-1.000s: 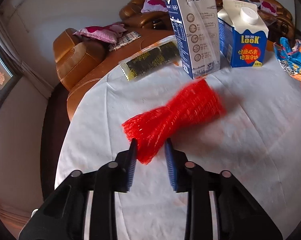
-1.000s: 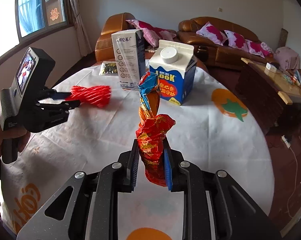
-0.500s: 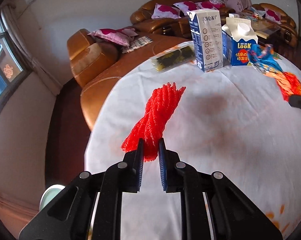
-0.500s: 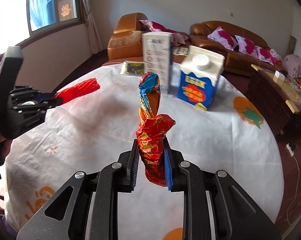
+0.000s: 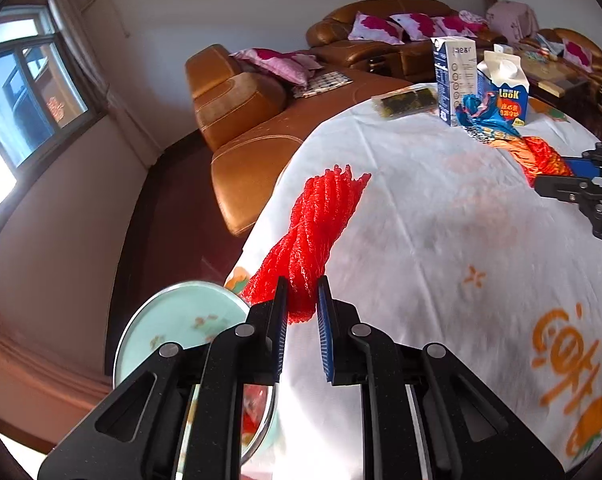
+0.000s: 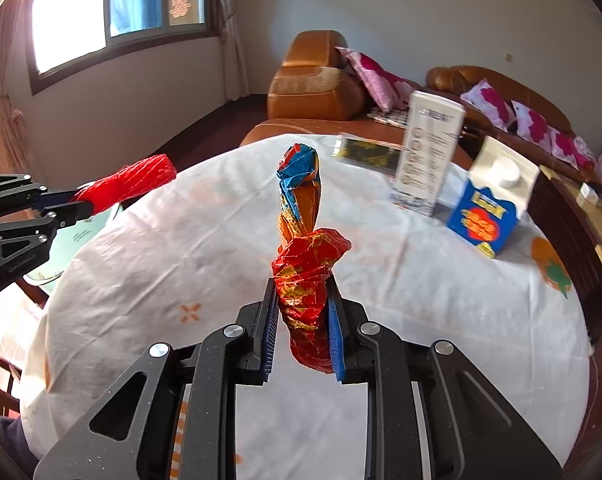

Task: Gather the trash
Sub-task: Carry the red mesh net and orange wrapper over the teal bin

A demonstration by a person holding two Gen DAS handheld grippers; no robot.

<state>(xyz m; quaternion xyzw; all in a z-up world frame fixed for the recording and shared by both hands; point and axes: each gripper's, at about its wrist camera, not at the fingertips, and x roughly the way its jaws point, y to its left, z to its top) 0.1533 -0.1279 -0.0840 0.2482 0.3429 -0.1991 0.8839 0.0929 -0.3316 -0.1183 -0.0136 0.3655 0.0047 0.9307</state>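
Note:
My left gripper (image 5: 302,300) is shut on a red foam fruit net (image 5: 321,220), held in the air above the left edge of the round table (image 5: 441,240). From the right wrist view the same net (image 6: 137,178) sticks out of the left gripper (image 6: 75,204) at the far left. My right gripper (image 6: 303,320) is shut on a crumpled red, orange and blue snack wrapper (image 6: 301,240) that stands up from its jaws over the table. The wrapper (image 5: 513,140) also shows at the right of the left wrist view.
A pale green bin lid (image 5: 181,324) lies below the table edge, under the left gripper. A tall milk carton (image 6: 425,152), a blue LOOK carton (image 6: 489,208) and a flat seaweed packet (image 6: 365,152) stand at the table's far side. Brown leather sofas (image 5: 241,120) lie beyond.
The left gripper closed on the red net, lifted it and carried it back to the table's left edge, where the bin lid came into view. The right gripper swung left with the wrapper.

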